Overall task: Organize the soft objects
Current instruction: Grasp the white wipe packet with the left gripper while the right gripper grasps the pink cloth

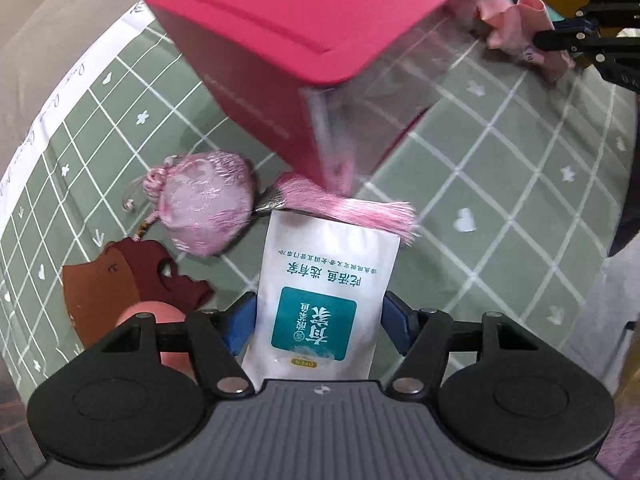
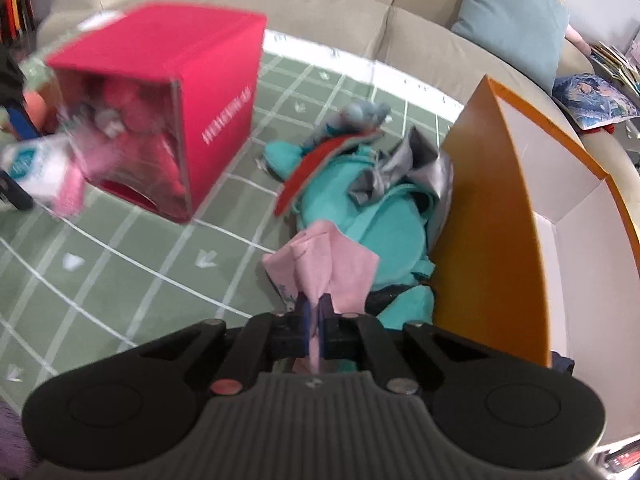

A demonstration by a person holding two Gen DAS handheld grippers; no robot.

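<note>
A white packet with a teal label [image 1: 324, 280] sits between the blue pads of my left gripper [image 1: 318, 320], and both pads touch its edges. Beside it lie a pink embroidered sachet [image 1: 204, 208] and its pink tassel [image 1: 360, 208], which crosses the packet's far end. The red box with a clear front [image 1: 280, 40] stands just beyond, with pink soft things inside [image 2: 132, 120]. My right gripper [image 2: 316, 312] is shut on a pink cloth [image 2: 320, 268], next to a pile of teal and grey clothing [image 2: 380, 224]. In the left wrist view it is at the top right [image 1: 576, 36].
An open orange box with a white inside [image 2: 492, 208] stands right of the clothing pile. Brown and dark red leather pieces [image 1: 120, 280] and a pink ball [image 1: 152, 316] lie left of my left gripper. A green checked cloth [image 1: 500, 152] covers the beige sofa [image 2: 320, 0].
</note>
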